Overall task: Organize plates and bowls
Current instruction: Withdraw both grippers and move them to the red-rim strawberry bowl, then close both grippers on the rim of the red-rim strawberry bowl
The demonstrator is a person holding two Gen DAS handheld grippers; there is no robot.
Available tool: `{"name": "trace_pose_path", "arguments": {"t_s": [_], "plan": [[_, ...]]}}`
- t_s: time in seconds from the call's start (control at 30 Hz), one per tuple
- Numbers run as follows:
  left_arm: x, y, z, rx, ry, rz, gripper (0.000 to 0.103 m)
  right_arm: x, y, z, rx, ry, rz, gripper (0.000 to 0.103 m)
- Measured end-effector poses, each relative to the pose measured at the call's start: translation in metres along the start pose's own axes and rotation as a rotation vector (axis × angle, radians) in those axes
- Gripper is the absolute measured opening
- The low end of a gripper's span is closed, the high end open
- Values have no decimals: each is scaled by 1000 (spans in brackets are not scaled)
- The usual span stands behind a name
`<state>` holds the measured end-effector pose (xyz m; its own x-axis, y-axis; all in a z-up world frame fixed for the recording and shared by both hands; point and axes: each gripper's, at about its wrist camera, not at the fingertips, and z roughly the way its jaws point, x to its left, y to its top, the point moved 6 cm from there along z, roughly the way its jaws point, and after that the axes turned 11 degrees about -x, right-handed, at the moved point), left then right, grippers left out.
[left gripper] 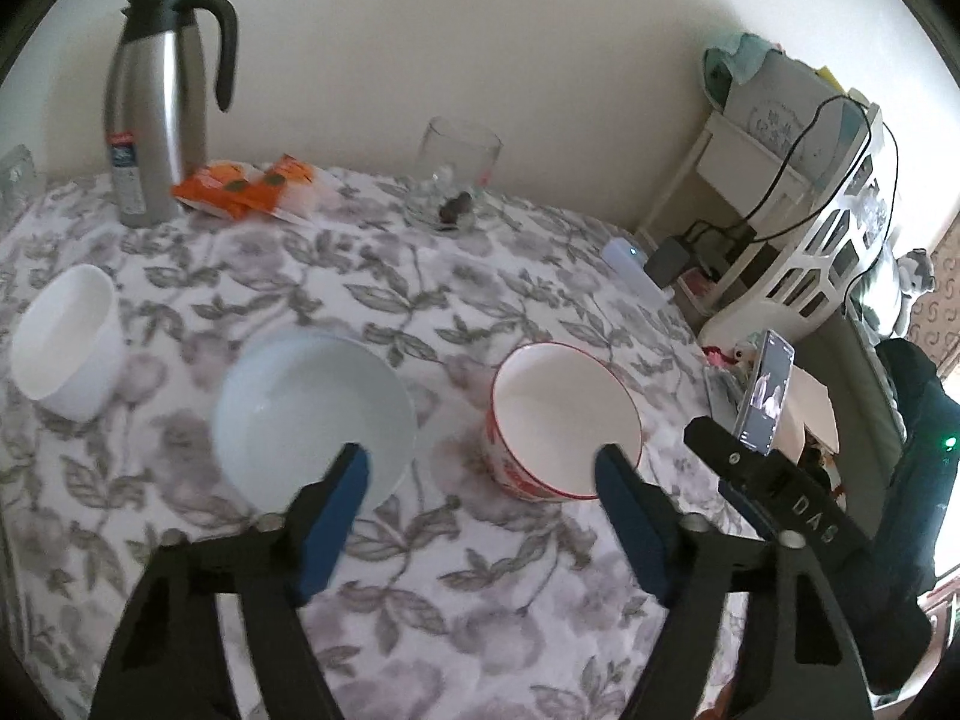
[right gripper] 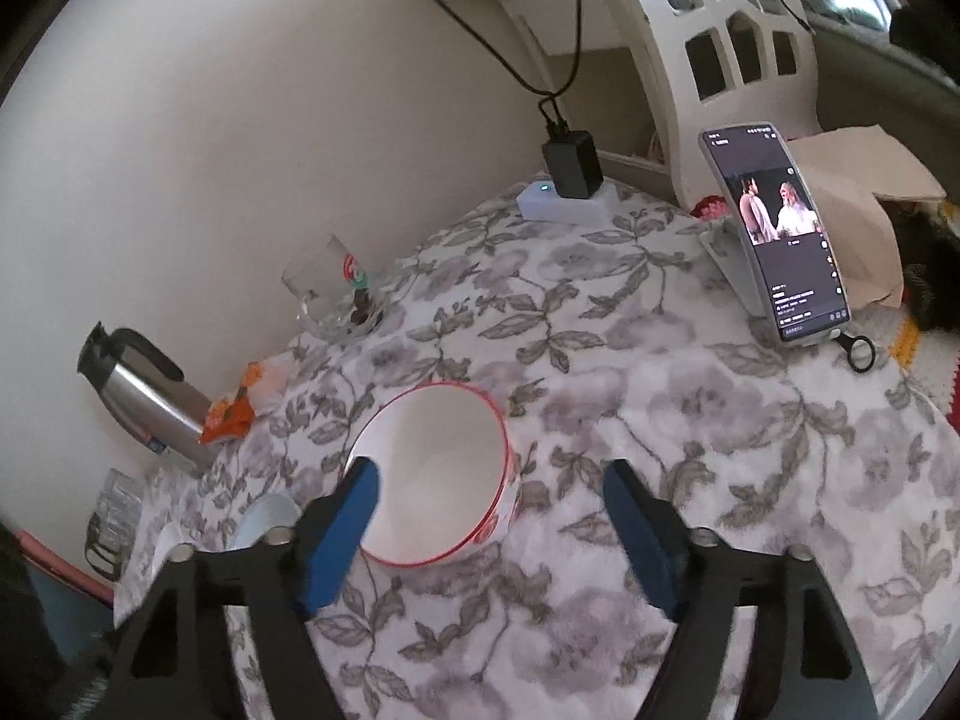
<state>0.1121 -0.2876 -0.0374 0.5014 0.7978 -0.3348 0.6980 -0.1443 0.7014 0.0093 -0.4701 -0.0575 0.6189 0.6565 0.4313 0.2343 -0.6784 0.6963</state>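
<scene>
While both tools hover above the floral tablecloth (left gripper: 456, 276) with nothing gripped, three bowls wait apart, probably for stacking. Take the red-rimmed bowl (left gripper: 564, 420) as landmark: the left gripper (left gripper: 480, 480) spreads wide just before it, between it and the pale blue bowl (left gripper: 315, 414) on its left; a white bowl (left gripper: 66, 342) sits farther left still. The right gripper (right gripper: 489, 495) — jaws also wide — hangs at the landmark's near right side, one finger over its rim. All three bowls look empty; the glass mug (left gripper: 459, 174) behind holds something dark — too blurred to identify.
</scene>
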Motion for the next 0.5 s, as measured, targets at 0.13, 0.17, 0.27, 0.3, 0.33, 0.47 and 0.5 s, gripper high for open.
{"name": "trace_pose_path", "arguments": {"t_s": [0.13, 0.17, 0.27, 0.3, 0.33, 0.47, 0.5], "plan": [[-7, -12, 23, 59, -35, -30, 55, 1, -2, 15, 32, 32, -9, 67], [-10, -15, 27, 65, -45, -30, 52, 2, -3, 20, 43, 32, -18, 62], [-18, -21, 38, 82, -54, -17, 46, 2, -4, 30, 60, 27, -28, 54], [-19, -22, 41, 85, -53, -18, 44, 1, -4, 32, 62, 27, -29, 54], [-20, -23, 44, 89, -54, -21, 41, 0, -4, 35, 64, 25, -32, 53], [-20, -26, 57, 97, -42, -38, 38, -1, -7, 47, 88, 16, -50, 50], [-19, -27, 60, 96, -36, -43, 37, -1, -9, 51, 96, 14, -56, 49]]}}
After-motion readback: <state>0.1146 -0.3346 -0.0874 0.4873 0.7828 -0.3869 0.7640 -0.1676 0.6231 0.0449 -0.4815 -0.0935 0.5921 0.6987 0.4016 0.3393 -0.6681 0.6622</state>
